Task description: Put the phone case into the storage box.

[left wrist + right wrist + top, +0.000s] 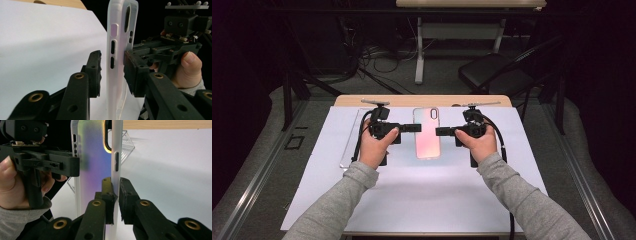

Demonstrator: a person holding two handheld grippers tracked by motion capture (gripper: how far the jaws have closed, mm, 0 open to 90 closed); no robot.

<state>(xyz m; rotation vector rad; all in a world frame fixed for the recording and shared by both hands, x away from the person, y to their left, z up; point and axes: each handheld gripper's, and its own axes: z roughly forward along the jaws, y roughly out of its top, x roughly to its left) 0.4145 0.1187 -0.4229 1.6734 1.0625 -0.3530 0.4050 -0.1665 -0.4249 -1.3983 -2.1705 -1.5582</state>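
Translucent iridescent phone case (pixel 427 134), flat, mid-table

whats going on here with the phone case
A person holds a gripper in each hand over a white sheet on the table. Between them lies a translucent, iridescent phone case. The right gripper has its jaws closed on one side wall of the case. The left gripper straddles the opposite wall with its jaws open: one jaw is against the wall, and a gap shows at the other. A clear plastic stand sits to the left.
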